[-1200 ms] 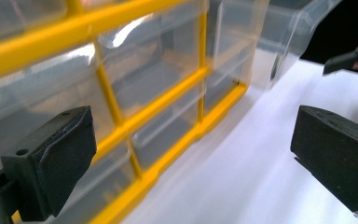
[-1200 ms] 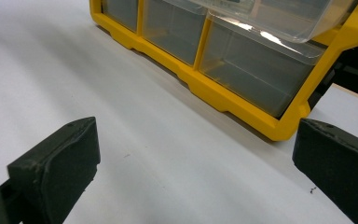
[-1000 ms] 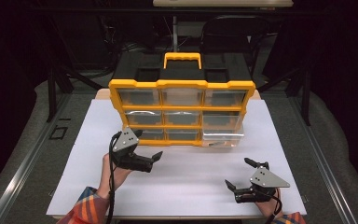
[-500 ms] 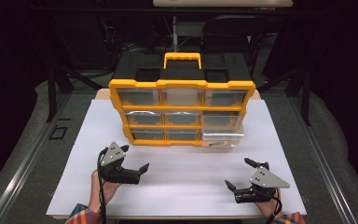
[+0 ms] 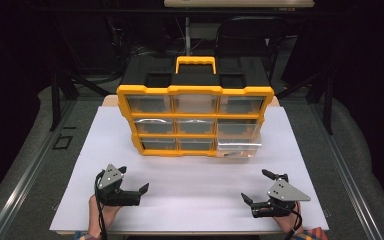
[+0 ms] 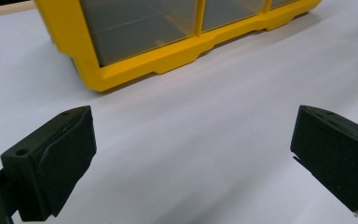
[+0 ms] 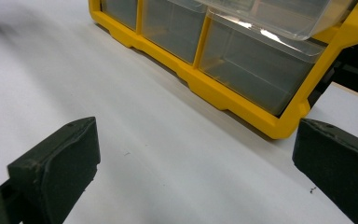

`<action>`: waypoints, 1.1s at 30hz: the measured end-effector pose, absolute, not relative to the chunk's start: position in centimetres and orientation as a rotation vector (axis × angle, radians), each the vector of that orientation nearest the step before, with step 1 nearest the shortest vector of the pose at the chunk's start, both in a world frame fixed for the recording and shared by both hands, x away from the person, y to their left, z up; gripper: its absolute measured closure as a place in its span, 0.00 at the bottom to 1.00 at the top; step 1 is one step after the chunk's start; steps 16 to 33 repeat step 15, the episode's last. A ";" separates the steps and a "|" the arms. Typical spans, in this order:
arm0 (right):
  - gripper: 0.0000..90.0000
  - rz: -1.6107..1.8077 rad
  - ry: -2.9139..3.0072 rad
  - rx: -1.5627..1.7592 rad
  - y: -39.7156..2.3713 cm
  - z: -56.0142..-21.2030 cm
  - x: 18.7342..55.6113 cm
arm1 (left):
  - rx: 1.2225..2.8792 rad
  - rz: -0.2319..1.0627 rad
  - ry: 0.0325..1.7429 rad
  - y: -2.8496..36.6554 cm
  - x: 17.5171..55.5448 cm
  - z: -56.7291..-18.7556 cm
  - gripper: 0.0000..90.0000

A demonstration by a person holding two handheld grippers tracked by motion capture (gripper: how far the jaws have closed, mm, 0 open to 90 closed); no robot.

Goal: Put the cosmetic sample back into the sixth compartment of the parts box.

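Centrally placed toward the far edge of the white table sheet (image 5: 190, 190): yellow plastic organiser case with a grid of clear drawers (image 5: 195, 120), upright, black top and yellow carry handle (image 5: 195, 63) above. Bottom-right clear plastic drawer (image 5: 238, 147) pulled partway out toward the near edge, jutting past the yellow frame. Near the front-left corner, well apart from the case: left black two-jaw gripper (image 5: 130, 191), jaws spread wide, holding nothing, touching nothing. Near the front-right corner: right black two-jaw gripper (image 5: 256, 189), likewise spread wide and empty, bare sheet between its jaws.
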State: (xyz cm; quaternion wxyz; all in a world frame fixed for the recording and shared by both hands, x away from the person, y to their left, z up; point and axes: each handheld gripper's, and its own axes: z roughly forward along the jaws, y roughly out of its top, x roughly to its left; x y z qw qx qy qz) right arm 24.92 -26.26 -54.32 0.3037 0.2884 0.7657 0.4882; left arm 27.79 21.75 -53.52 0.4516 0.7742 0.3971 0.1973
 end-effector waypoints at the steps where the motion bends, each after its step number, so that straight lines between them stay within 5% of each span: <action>1: 0.00 1.294 2.029 0.766 -26.3 -54.3 24.9 | 1.908 0.487 0.985 21.8 27.7 -53.7 0.00; 33: 0.00 1.293 2.034 0.761 -26.2 -54.4 25.0 | 1.895 0.502 1.006 22.2 26.7 -55.2 0.00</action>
